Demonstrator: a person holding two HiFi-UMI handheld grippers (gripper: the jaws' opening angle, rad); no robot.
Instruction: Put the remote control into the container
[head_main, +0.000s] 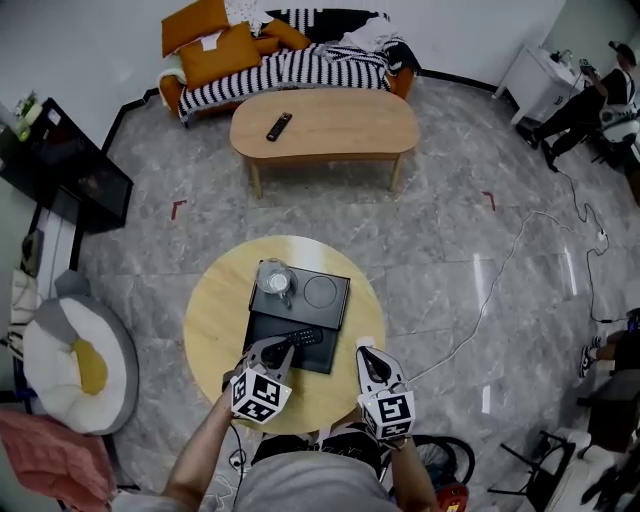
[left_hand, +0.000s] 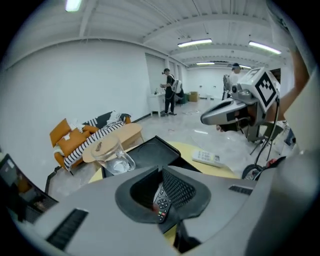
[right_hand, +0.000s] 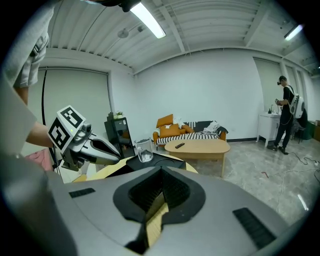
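Observation:
A black remote control (head_main: 303, 337) juts out from my left gripper (head_main: 283, 350), which is shut on it above the near edge of the black tray container (head_main: 262, 327). In the left gripper view the remote (left_hand: 162, 204) sits pinched between the dark pads, buttons facing up, with the tray (left_hand: 150, 150) beyond. My right gripper (head_main: 367, 352) hovers over the round yellow table (head_main: 215, 310) to the right of the tray, its jaws together and nothing in them (right_hand: 159, 192).
A glass jug (head_main: 274, 279) stands on the tray's far left part. A white remote (left_hand: 207, 158) lies on the yellow table to the right of the tray. Farther off are a wooden coffee table (head_main: 330, 125) with another black remote (head_main: 279, 126), a sofa, and people by the far wall.

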